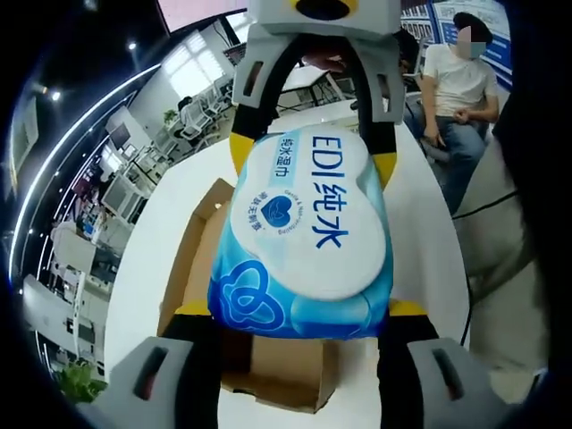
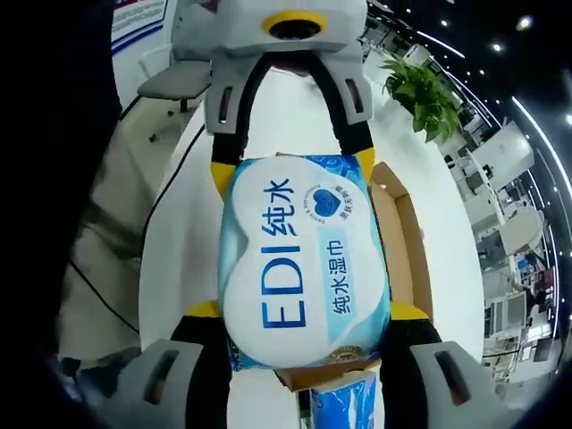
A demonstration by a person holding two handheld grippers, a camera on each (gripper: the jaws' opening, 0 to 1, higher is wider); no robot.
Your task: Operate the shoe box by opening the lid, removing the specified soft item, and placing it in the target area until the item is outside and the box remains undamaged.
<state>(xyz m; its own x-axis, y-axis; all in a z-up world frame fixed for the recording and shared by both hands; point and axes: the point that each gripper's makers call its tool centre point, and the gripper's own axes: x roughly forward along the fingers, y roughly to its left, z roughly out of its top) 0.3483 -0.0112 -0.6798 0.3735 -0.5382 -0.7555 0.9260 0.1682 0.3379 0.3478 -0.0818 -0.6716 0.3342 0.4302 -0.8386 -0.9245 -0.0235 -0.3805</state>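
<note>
Wipes pack is squeezed between left gripper and right gripper, above the open shoe box; both jaws clamp its ends.

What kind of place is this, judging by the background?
Probably an open-plan office or lab: rows of desks with monitors, a potted plant, ceiling spotlights, and a seated person beside the white table.

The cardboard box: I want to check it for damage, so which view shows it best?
The left gripper view: the cardboard box shows its wall and flaps around the wipes pack. The right gripper view shows a side strip of it.
</note>
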